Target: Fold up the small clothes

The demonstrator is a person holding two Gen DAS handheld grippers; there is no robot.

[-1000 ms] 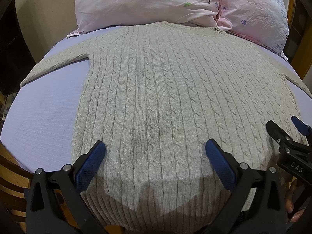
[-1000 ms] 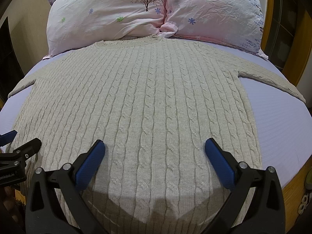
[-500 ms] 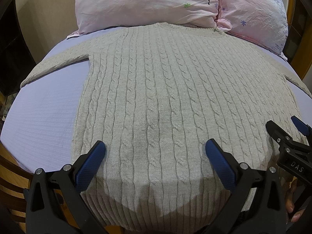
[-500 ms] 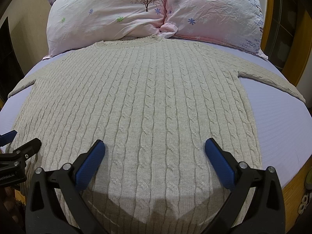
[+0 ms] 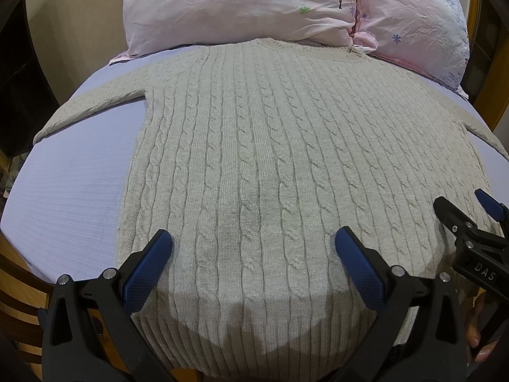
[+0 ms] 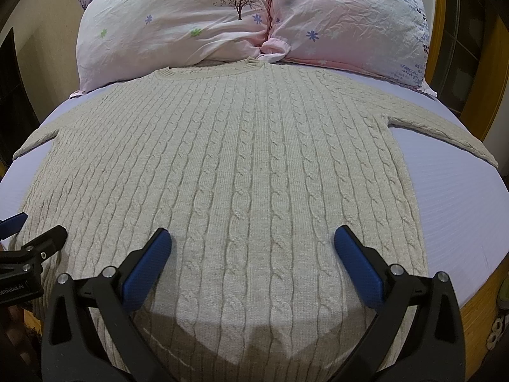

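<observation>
A beige cable-knit sweater (image 5: pixel 264 146) lies flat on the lilac bed sheet (image 5: pixel 70 191), collar toward the pillows, both sleeves spread out sideways. It also fills the right wrist view (image 6: pixel 241 165). My left gripper (image 5: pixel 253 251) is open and empty above the hem, left of the middle. My right gripper (image 6: pixel 251 248) is open and empty above the hem, right of the middle. The right gripper also shows at the right edge of the left wrist view (image 5: pixel 463 210). The left gripper's finger shows at the left edge of the right wrist view (image 6: pixel 41 242).
Two pink flowered pillows (image 6: pixel 178 28) (image 6: pixel 350 22) lie at the head of the bed, touching the sweater's collar. A wooden bed frame (image 6: pixel 477 302) runs along the near edge. The lilac sheet (image 6: pixel 461 210) shows bare on both sides of the sweater.
</observation>
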